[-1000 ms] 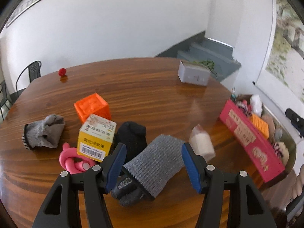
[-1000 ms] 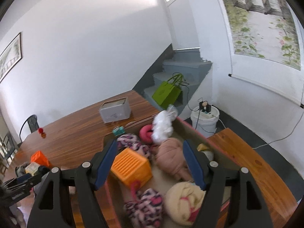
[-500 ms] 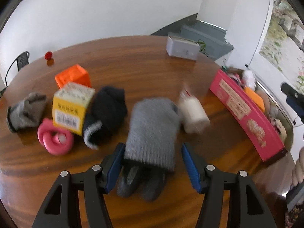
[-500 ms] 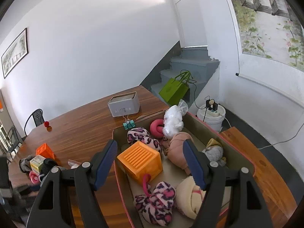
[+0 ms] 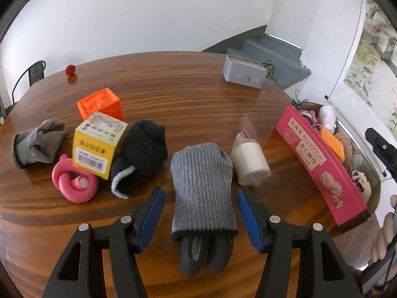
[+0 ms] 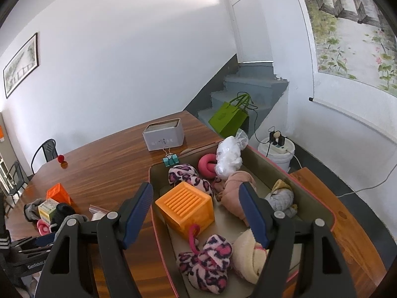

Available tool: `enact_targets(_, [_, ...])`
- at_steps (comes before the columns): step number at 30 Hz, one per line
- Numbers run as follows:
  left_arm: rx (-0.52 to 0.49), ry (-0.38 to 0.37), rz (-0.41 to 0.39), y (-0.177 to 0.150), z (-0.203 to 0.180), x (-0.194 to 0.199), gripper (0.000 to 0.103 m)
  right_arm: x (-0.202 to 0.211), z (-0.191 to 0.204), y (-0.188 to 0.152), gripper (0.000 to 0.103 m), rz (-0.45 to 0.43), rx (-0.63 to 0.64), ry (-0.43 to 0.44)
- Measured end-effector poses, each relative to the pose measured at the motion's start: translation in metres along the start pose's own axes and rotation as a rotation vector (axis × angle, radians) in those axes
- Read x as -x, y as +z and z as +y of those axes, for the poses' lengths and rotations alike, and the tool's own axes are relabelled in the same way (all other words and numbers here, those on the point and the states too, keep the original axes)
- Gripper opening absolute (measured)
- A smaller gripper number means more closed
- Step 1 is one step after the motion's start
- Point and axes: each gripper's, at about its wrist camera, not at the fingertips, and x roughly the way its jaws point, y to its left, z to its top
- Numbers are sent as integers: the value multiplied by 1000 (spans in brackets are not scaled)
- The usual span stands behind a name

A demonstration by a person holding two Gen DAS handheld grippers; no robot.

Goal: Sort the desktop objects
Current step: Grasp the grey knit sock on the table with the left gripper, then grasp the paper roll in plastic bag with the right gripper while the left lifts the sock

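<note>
Alignment is what has changed over the last second: the left gripper (image 5: 201,219), previously set at a slant to the grey glove (image 5: 202,191) and in blurred motion half a second ago, is now squared up with it, the cuff lying lengthwise between the blue fingers. Both jaws are spread wide and nothing is gripped; clear wood is seen either side of the glove. The glove rests on the table (image 5: 188,92), just beside the bagged white roll (image 5: 250,161) and near the black sock (image 5: 141,154). The right gripper (image 6: 196,214), likewise wide open and empty, is held over the pink-sided box (image 6: 320,213), where the orange crate (image 6: 184,207) and soft items are already collected; the view has been drawn back slightly. A pick of the glove is judged to be in preparation, with transfer to the box the likely aim.
</note>
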Motion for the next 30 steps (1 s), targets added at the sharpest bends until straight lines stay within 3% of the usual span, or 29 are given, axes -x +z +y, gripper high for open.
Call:
enact_targets(3, [8, 3, 7, -1, 2, -5, 62, 0, 2, -1, 75, -12, 14, -6])
enact_targets(4, [11, 3, 10, -1, 2, -6, 59, 2, 4, -1, 75, -19, 23, -5])
enact_targets(5, [14, 4, 12, -1, 3, -8, 48, 4, 6, -2, 75, -29, 35, -2])
enact_targets(8, [22, 7, 20, -2, 5, -12, 40, 10, 17, -5, 75, -68, 86, 3])
enact_targets(11, [66, 19, 6, -1, 13, -6, 39, 17, 30, -9, 75, -89, 132, 22])
enact_targets(16, [111, 36, -45, -3, 27, 22, 39, 24, 56, -19, 75, -59, 179, 128])
enact_targets(24, [117, 61, -108, -24, 40, 57, 39, -2, 107, -35, 75, 125, 297, 280])
enact_targets(30, [130, 50, -99, -30, 47, 62, 39, -48, 123, -43, 75, 299, 256, 298])
